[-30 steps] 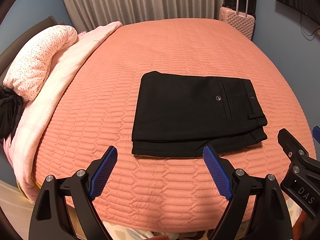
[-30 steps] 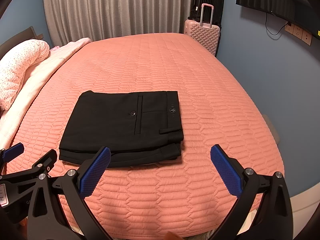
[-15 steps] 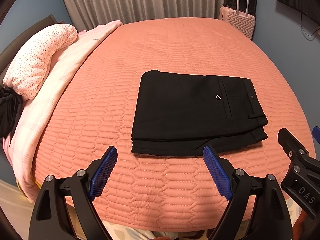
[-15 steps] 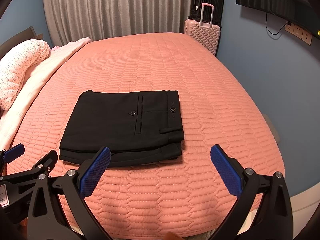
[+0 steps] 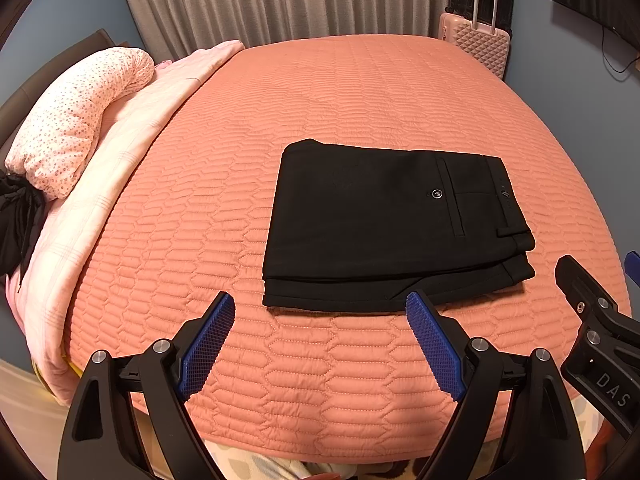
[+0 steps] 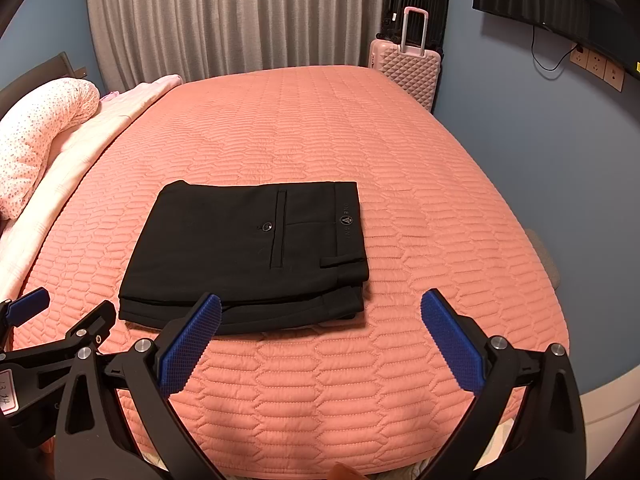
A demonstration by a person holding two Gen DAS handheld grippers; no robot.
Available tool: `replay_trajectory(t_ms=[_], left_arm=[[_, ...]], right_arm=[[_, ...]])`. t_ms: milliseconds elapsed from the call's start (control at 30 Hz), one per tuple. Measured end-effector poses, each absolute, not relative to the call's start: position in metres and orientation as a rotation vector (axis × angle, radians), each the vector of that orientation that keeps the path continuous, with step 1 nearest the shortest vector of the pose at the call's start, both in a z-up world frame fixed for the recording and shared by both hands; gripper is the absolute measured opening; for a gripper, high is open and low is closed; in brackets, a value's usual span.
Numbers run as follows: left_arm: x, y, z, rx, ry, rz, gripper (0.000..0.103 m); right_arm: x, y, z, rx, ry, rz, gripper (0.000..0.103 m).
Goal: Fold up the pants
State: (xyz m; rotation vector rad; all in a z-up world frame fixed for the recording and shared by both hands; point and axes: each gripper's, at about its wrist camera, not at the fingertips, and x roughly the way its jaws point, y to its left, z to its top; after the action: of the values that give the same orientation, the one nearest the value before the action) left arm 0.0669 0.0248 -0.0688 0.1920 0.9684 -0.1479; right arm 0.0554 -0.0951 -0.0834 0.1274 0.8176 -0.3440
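Note:
Black pants (image 5: 384, 224) lie folded into a neat rectangle on the salmon quilted bed (image 5: 340, 92), waistband and back pocket to the right; they also show in the right wrist view (image 6: 248, 252). My left gripper (image 5: 320, 320) is open and empty, held back from the near edge of the pants. My right gripper (image 6: 320, 316) is open and empty, also short of the near edge, toward the pants' right end. The right gripper shows at the right edge of the left wrist view (image 5: 600, 320).
A speckled pink pillow (image 5: 76, 120) and a pale pink blanket (image 5: 120, 152) lie along the bed's left side. A pink suitcase (image 6: 404, 64) and a black one (image 6: 416, 4) stand at the far right corner. Grey curtains (image 6: 240, 12) hang behind. A blue wall (image 6: 520, 120) is right.

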Motion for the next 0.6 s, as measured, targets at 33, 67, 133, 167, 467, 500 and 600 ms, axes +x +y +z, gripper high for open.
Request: replay_trajectory(t_ms=[33,67,133,167,467,500,600], left_arm=[[0.0671,0.0248,-0.0687,0.191,0.968,-0.147,0.086],[0.0677,0.0251,-0.0682,0.191,0.969,-0.148,0.086],[0.0682,0.0252,-0.0682,0.191,0.969,-0.148,0.086],[0.0682,0.0254,-0.0682,0.191,0.969,-0.149,0.086],[0.0693,0.0240,-0.0699,0.199,0.964,-0.148,0.086],[0.0692,0.0238,-0.0706,0.201,0.965,-0.150,0.086],[0.0706,0.0227,-0.0733,0.208,0.977,-0.155,0.086]], right_arm=[[0.0554,-0.0949,-0.0835,0.127,0.817,-0.344,0.098],[0.0557,-0.0946,-0.0836,0.126,0.817,-0.344,0.098],[0.0553,-0.0939,-0.0835,0.126,0.817,-0.344,0.098],[0.0555,-0.0940,-0.0836,0.126,0.817,-0.343,0.098],[0.0557,-0.0938,-0.0832,0.126,0.817,-0.343,0.098],[0.0562,-0.0938,-0.0832,0.123,0.816,-0.344,0.098],[0.0573,-0.0940,-0.0841,0.122,0.818,-0.344,0.098]])
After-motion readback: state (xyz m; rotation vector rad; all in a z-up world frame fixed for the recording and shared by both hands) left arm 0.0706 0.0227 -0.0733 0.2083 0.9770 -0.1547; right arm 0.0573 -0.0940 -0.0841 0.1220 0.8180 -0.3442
